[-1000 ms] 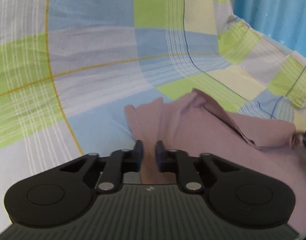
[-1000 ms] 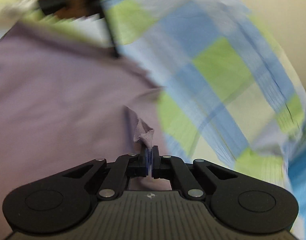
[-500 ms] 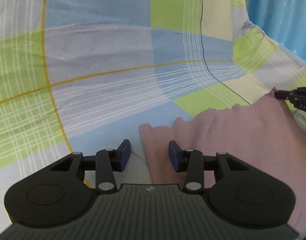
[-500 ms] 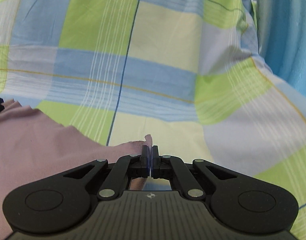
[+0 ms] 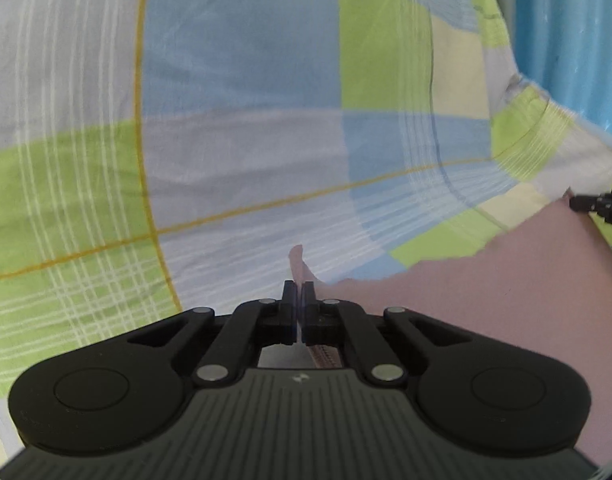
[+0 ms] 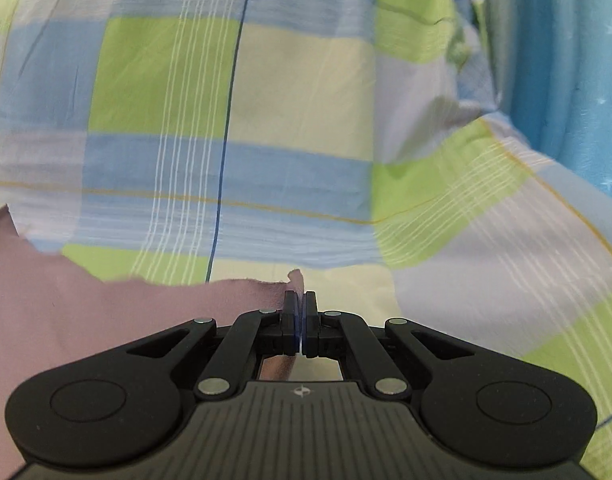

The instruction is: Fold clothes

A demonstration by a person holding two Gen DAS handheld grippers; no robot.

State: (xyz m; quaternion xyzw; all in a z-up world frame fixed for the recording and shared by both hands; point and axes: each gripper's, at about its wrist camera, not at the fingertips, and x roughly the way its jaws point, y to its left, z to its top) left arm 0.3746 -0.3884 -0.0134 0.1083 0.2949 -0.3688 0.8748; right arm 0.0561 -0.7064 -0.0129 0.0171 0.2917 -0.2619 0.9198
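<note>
A checked bedsheet (image 5: pixel 241 152) in blue, green, pale yellow and grey squares fills both views, with thin white stripes and an orange line crossing it. At the far right a blue curtain (image 6: pixel 566 60) hangs behind the bed's edge, where the sheet bunches and drops away.

A pink cloth (image 5: pixel 506 280) lies on the sheet, stretched between the two grippers, so its long axis runs left to right across the bed. Its far edge is uneven and slightly jagged, rising toward the right in the left wrist view and toward the left in the right wrist view (image 6: pixel 85 312).

The left gripper (image 5: pixel 297 308) has its jaws pressed together on the left corner of the cloth; a small tip of fabric sticks up just beyond the fingertips, and a stitched hem shows below them. The rest of the cloth spreads to the right of this gripper, near the camera.

The right gripper (image 6: pixel 299 312) is likewise clamped on the right corner, with a small peak of cloth poking out past the tips. From here the cloth runs off to the left. The right gripper's dark tip also appears at the far right edge of the left wrist view, touching the cloth's corner.

Beyond the cloth's far edge the sheet lies broad and mostly flat, with plain room to the left and far side; the right side is bounded by the curtain.
</note>
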